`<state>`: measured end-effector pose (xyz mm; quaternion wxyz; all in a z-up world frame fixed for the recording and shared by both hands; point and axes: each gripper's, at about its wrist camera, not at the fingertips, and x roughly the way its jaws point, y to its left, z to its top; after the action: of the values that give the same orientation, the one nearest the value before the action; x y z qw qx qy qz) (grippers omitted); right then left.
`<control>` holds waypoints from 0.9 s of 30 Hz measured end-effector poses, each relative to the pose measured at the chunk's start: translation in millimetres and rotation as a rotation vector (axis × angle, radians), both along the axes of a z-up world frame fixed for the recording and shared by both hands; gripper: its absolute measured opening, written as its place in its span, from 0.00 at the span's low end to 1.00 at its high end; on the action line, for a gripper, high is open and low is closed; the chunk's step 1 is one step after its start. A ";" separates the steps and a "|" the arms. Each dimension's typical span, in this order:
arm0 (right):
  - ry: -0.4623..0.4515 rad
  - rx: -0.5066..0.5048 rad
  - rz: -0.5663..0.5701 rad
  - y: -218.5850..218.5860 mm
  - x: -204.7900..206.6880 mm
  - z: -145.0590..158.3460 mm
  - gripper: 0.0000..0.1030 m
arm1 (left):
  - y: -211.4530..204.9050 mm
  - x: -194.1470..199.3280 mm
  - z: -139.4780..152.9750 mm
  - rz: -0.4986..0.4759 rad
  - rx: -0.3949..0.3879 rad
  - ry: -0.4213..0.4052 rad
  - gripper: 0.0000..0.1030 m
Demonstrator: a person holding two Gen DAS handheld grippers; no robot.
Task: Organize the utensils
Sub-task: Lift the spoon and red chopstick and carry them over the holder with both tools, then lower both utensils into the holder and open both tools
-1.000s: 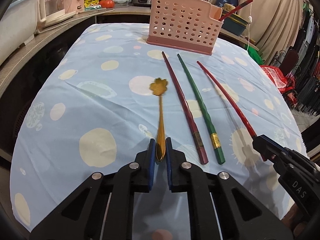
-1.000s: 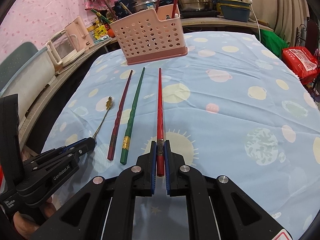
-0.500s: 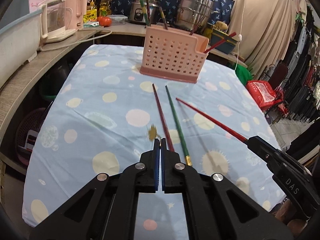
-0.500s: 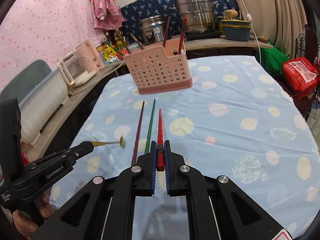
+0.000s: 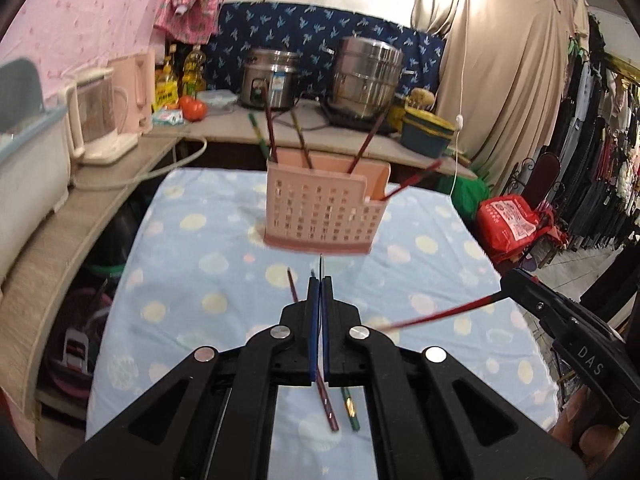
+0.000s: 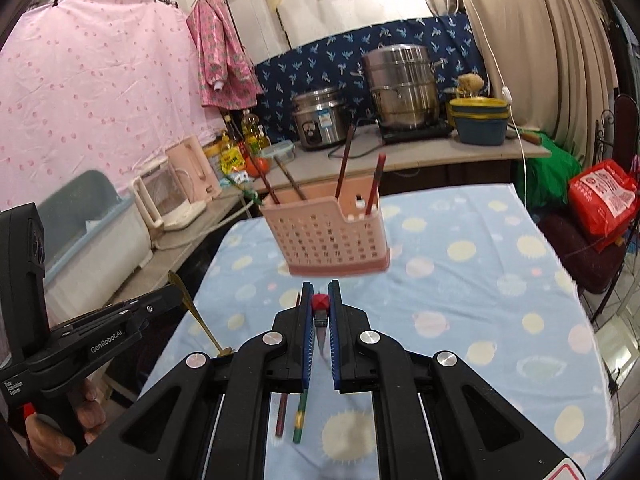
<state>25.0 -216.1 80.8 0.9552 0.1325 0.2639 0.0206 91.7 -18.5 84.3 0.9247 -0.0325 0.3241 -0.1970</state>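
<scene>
On the left: left gripper (image 6: 176, 294), jaws squeezed on a gold spoon (image 6: 192, 310) – up off the blue dotted tablecloth (image 6: 460, 280). In the middle, down on the cloth: a dark red chopstick (image 5: 328, 410) and a green chopstick (image 5: 349, 406), side by side, not picked up yet. On the right: right gripper (image 6: 320, 298), jaws tight on a bright red chopstick (image 6: 320, 304), lifted too. Further back: pink holder basket (image 6: 328, 236), a few sticks inside already. Partly done – two things in the air, two to go.

Both wrist cameras are looking forward and downward, from above the table (image 5: 192, 280), toward the pink basket (image 5: 320, 212) that both are sharing mid-frame.
</scene>
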 end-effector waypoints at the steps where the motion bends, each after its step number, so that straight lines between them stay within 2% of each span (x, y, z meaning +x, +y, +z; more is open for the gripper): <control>1: -0.013 0.000 0.000 -2.4 5.3 7.3 0.07 | -1.2 5.9 9.1 -0.003 -0.008 -0.015 0.00; 8: -0.131 -0.044 -0.007 -9.6 47.4 68.4 0.07 | -15.7 51.0 68.8 -0.012 -0.020 -0.135 0.00; 15: -0.232 -0.076 -0.027 -13.3 106.3 119.1 0.07 | -26.3 106.0 110.6 -0.025 -0.086 -0.193 0.00; 21: -0.290 -0.044 -0.054 -21.9 157.2 141.0 0.07 | -32.7 150.6 123.4 -0.020 -0.116 -0.209 0.00; 27: -0.297 -0.022 -0.082 -24.4 202.3 129.8 0.07 | -37.6 186.6 104.6 -0.010 -0.118 -0.175 0.00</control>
<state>227.3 -240.5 210.6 0.9851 0.1282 0.1143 -0.0018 278.3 -56.0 188.9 0.9450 -0.0681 0.2302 -0.2222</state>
